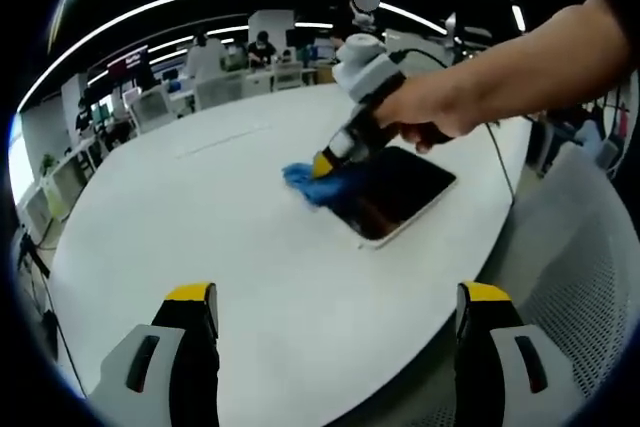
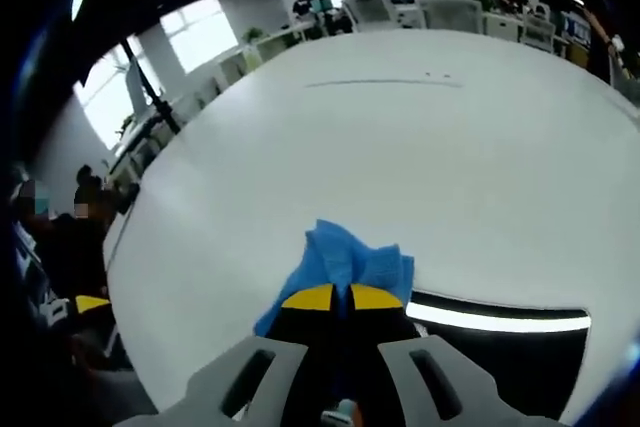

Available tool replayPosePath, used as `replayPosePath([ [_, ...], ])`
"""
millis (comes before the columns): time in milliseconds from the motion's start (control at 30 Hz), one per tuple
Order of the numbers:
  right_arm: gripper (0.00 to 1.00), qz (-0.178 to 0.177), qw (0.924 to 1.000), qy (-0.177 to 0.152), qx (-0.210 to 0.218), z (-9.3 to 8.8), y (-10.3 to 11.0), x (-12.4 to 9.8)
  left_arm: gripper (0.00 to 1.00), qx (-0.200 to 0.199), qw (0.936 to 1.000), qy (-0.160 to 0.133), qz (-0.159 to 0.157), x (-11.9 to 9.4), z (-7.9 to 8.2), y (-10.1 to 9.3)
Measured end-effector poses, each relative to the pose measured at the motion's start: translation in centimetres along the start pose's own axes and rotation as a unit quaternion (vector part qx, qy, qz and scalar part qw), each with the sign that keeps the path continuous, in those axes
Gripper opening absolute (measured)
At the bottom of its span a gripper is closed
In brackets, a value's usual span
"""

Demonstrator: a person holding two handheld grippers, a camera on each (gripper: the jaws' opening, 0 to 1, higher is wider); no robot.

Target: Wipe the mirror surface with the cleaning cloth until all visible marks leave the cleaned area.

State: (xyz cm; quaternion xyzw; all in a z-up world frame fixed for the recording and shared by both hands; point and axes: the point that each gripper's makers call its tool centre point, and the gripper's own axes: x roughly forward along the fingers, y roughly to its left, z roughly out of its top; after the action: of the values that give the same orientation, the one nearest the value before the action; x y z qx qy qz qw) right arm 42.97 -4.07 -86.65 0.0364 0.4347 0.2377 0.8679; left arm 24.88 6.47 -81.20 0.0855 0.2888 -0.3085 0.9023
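On the mirror [image 1: 395,190], right gripper [image 2: 335,298] jaws pinch the cloth [image 2: 345,262].

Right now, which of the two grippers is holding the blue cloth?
The right gripper, its jaws shut on the blue cloth at the mirror edge. The left gripper hangs apart, jaws open and empty above the white table.

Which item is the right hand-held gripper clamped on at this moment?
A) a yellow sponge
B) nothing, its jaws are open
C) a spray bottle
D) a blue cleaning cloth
D: in the right gripper view the right hand-held gripper has its yellow-tipped jaws shut together on the blue cleaning cloth, and the left gripper view shows it pressing the cloth at the edge of the mirror.
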Motion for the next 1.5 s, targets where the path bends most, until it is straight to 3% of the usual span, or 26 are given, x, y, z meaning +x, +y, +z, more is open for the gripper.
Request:
replayPosePath([
  [267, 0.0, 0.004, 0.9997, 0.01, -0.022, -0.9, 0.6, -0.7, 0.99, -0.005, 1.0, -0.006, 0.003, 0.0, 0.1, 0.1],
  [500, 0.0, 0.003, 0.9999, 0.011, -0.007, -1.8, 1.0, -1.1, 0.99, -0.01, 0.9999, 0.007, -0.003, 0.1, -0.2, -0.1],
  [600, 0.0, 0.009, 0.9993, 0.011, -0.035, -2.8, 1.7, -1.7, 0.99, -0.01, 1.0, 0.002, -0.002, 0.1, -0.1, -0.1],
  [733, 0.0, 0.01, 0.9993, 0.009, -0.036, -3.7, 2.0, -2.4, 0.99, -0.006, 1.0, 0.0, 0.0, 0.1, 0.1, 0.0],
  [867, 0.0, 0.018, 0.9997, 0.01, -0.011, -3.8, 2.1, -2.5, 0.99, -0.005, 1.0, 0.003, 0.0, 0.1, 0.0, 0.0],
  [1100, 0.0, 0.013, 0.9995, 0.003, -0.028, -3.9, 2.2, -2.3, 0.99, -0.001, 1.0, 0.004, 0.0, 0.1, 0.0, 0.1],
  [1200, 0.0, 0.017, 0.9997, 0.012, -0.013, -4.3, 2.5, -2.6, 0.99, 0.0, 1.0, 0.003, 0.001, 0.1, 0.0, 0.1],
  [1333, 0.0, 0.011, 0.9991, 0.008, -0.039, -4.4, 2.7, -2.6, 0.99, -0.001, 1.0, 0.003, 0.003, 0.1, 0.0, 0.1],
  [1500, 0.0, 0.011, 0.999, 0.007, -0.042, -4.3, 2.6, -2.6, 0.99, 0.003, 0.9999, 0.008, 0.009, 0.0, -0.1, 0.3],
])
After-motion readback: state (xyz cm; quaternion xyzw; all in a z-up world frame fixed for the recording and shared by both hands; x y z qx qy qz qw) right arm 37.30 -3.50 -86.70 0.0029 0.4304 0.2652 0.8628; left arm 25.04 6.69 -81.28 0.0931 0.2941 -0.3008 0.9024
